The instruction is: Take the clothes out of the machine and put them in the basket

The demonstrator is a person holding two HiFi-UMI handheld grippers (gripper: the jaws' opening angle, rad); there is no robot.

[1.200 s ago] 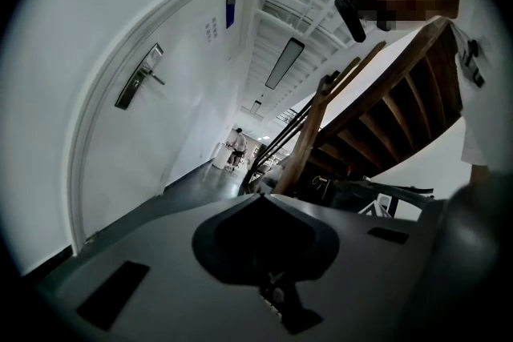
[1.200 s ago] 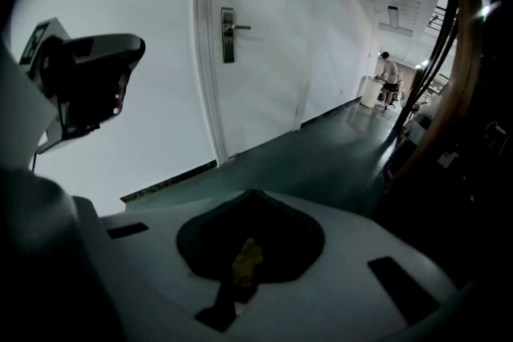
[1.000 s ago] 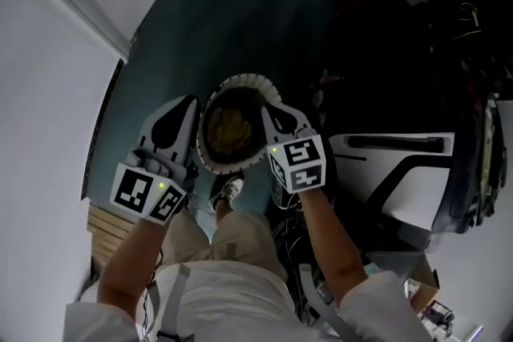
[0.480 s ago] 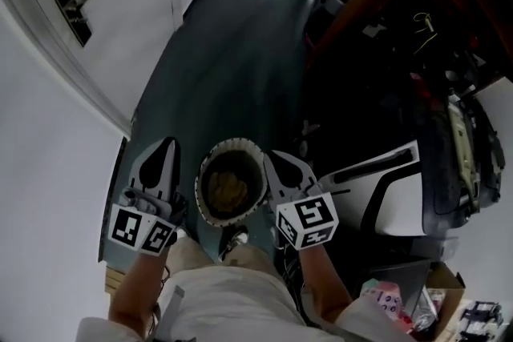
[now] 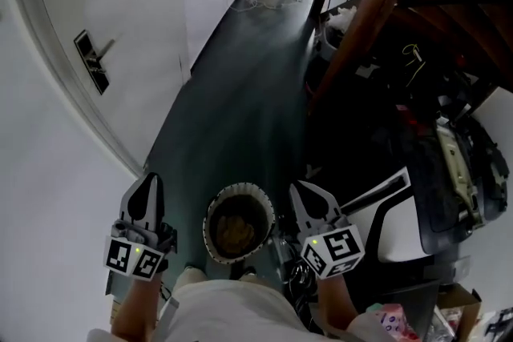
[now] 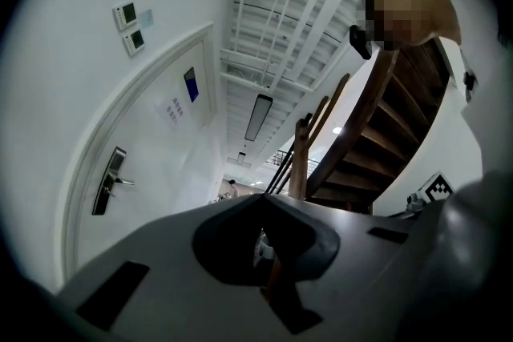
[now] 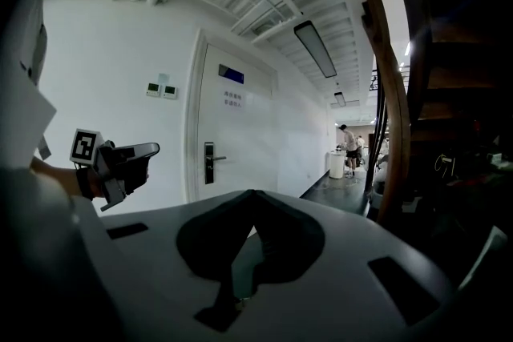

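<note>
Steep head view, two level views

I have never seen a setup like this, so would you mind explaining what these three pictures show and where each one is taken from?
There is no robot here: a person stands holding a two-jaw gripper in each hand. The head view comes from a camera on the person's head, looking steeply down. It shows the left gripper and right gripper held out above a dark floor. A round basket sits below, between them, with clothes inside. The other two pictures come from a camera riding on each gripper, looking along its own jaws. Both show grey jaws closed together with nothing held. Beyond them are a white door and a wooden staircase. The white-and-black object on the right may be the machine, but I cannot tell.
</note>
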